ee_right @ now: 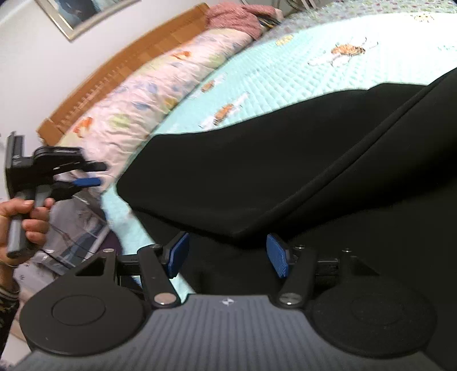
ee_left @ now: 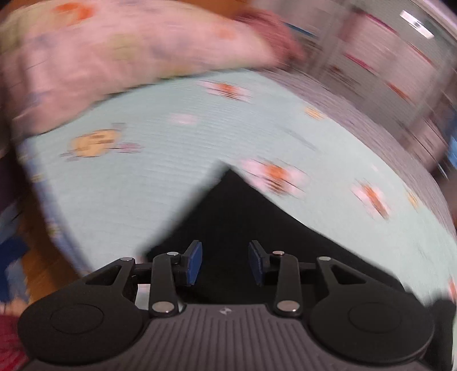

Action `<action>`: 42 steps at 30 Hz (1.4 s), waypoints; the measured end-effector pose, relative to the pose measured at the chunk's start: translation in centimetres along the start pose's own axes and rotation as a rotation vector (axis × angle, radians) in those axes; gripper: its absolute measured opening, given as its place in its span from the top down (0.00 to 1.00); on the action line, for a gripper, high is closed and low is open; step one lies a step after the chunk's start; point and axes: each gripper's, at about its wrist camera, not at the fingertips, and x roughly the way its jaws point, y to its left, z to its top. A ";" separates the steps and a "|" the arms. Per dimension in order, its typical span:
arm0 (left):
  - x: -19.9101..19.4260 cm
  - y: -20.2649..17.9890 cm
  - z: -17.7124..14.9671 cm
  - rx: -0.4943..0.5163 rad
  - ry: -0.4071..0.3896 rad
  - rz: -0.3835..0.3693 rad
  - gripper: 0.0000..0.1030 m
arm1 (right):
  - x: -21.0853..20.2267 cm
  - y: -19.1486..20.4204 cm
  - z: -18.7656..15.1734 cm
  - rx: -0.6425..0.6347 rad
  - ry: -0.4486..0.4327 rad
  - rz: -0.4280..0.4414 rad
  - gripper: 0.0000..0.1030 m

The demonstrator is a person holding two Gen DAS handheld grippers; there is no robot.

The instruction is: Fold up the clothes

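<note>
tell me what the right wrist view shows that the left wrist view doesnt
Only the right wrist view shows the left gripper from outside, gripped by a hand, plus the wooden headboard, a framed picture on the wall, and the black garment's folded edge lying over itself. Only the left wrist view shows the left gripper's own blue pads apart with nothing between them; it is heavily blurred. Both share the black garment, the mint quilted bedspread and the pink patterned duvet.
</note>
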 end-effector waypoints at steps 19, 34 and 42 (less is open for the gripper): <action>3.5 -20.0 -10.4 0.486 0.222 -0.174 0.61 | -30.8 -29.5 -7.1 0.751 -0.633 -0.307 0.98; 3.5 -27.9 -12.5 0.601 0.218 -0.235 0.53 | -32.3 -28.1 -6.6 0.638 -0.632 -0.640 0.90; 6.4 -35.4 -10.6 0.599 0.201 -0.337 0.38 | -31.0 -27.7 -6.6 0.561 -0.734 -0.484 0.36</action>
